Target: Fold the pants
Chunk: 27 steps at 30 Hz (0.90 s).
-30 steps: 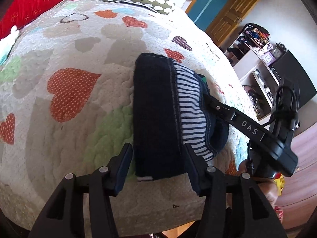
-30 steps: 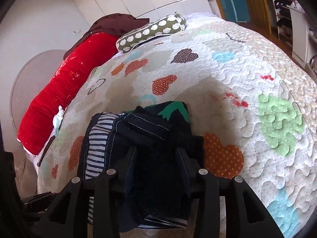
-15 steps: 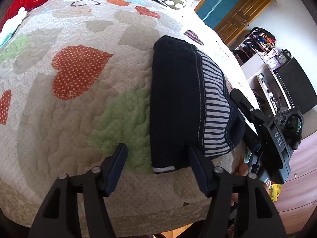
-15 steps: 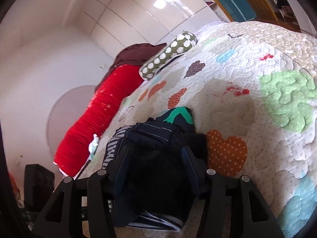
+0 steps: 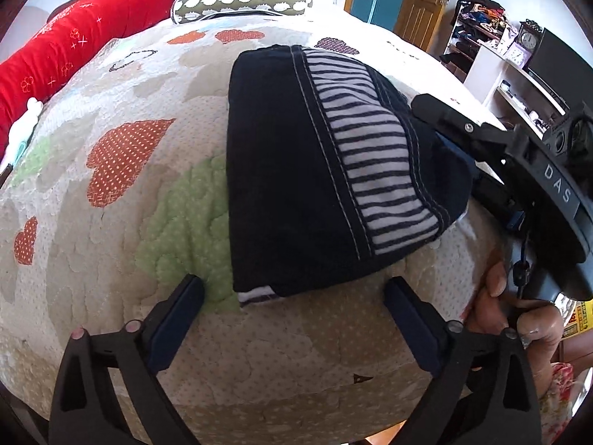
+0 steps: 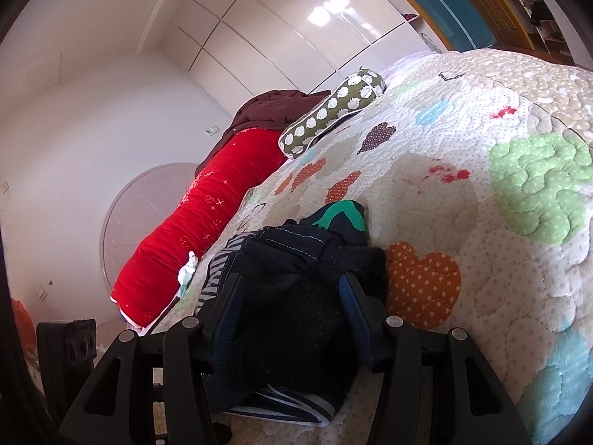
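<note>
Nearest in the left wrist view, the left gripper is opening wide; its two dark blue pads rest low on the quilt, one on each side of the near end of the pants, and neither pad touches the cloth. Nothing is held by it. The pants lie folded into a compact dark navy bundle on the quilt, with a grey-and-navy striped band along the right side and a small striped edge showing at the near corner.

At the right of the same view, a hand holds the handle of the right gripper, whose black fingers reach in to the right end of the bundle. In the right wrist view its jaws stand about half open with the thick end of the pants between them, and both blue pads press against the dark cloth on either side, so it has hold of the pants. A green patch of fabric shows at the far end of the bundle.

Further away, the quilt carries hearts in orange, brown and green. At the far edge of the bed lie a long red bolster, an olive pillow with white spots and a dark brown cloth. Behind them are white cupboard doors, and in the left wrist view a wooden door and shelves
</note>
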Each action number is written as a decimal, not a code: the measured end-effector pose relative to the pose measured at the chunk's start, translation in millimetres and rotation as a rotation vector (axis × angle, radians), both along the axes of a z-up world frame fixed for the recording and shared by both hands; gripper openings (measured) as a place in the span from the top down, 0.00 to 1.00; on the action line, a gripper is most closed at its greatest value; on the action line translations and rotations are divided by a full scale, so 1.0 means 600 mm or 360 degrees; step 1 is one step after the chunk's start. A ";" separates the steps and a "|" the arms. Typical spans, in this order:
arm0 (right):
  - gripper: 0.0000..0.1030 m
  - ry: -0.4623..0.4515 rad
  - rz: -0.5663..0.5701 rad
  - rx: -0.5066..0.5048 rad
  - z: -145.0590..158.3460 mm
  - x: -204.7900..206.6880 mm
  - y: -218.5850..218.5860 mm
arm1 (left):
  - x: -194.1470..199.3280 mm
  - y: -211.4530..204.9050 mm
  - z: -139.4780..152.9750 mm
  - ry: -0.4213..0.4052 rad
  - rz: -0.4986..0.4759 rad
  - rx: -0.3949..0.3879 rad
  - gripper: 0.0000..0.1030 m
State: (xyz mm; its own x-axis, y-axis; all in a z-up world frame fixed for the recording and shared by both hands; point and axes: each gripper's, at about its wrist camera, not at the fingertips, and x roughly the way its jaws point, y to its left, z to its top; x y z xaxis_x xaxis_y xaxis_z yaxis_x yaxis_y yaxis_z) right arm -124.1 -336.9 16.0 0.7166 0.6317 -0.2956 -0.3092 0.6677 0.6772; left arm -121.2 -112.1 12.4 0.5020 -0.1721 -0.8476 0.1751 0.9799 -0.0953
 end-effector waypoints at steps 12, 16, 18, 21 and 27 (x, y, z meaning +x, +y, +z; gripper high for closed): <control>0.45 -0.0008 -0.0015 -0.0007 -0.002 -0.009 0.005 | -0.011 -0.009 -0.002 -0.0025 0.0002 0.0042 0.01; 0.45 -0.0008 -0.0015 -0.0008 -0.002 -0.009 0.005 | -0.013 -0.010 -0.002 -0.0032 0.0000 0.0052 0.00; 0.45 -0.0007 -0.0014 -0.0007 -0.002 -0.009 0.005 | -0.013 -0.011 -0.002 -0.0035 -0.0001 0.0059 0.00; 0.45 -0.0009 -0.0016 -0.0008 -0.002 -0.010 0.005 | -0.014 -0.015 -0.003 -0.0043 -0.0005 0.0082 0.00; 0.45 -0.0011 -0.0017 -0.0009 -0.002 -0.010 0.005 | -0.015 -0.016 -0.003 -0.0045 -0.0006 0.0091 0.00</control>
